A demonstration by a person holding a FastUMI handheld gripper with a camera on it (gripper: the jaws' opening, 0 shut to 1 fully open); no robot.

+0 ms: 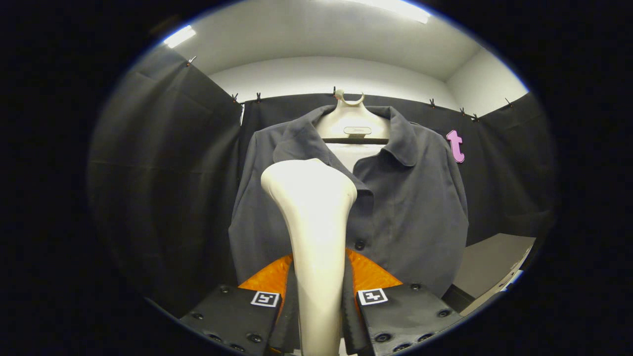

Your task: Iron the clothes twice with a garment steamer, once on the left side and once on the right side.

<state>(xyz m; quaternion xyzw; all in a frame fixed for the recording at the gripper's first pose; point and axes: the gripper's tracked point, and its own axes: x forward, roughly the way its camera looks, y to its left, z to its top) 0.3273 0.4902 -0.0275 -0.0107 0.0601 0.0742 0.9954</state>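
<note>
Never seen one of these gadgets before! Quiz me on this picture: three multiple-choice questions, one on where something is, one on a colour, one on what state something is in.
1. Where is the steamer?
A. between the gripper's fingers
B. on the floor
C. hooked on the hanger

2. What colour is the shirt?
A. red
B. dark grey
C. yellow

3. How is the shirt kept?
A. folded flat
B. in a heap
C. hanging on a hanger

Answers:
1 A, both fingers of the gripper press its handle.
2 B, the fabric is dark grey.
3 C, the collar sits round a pale hanger.
</note>
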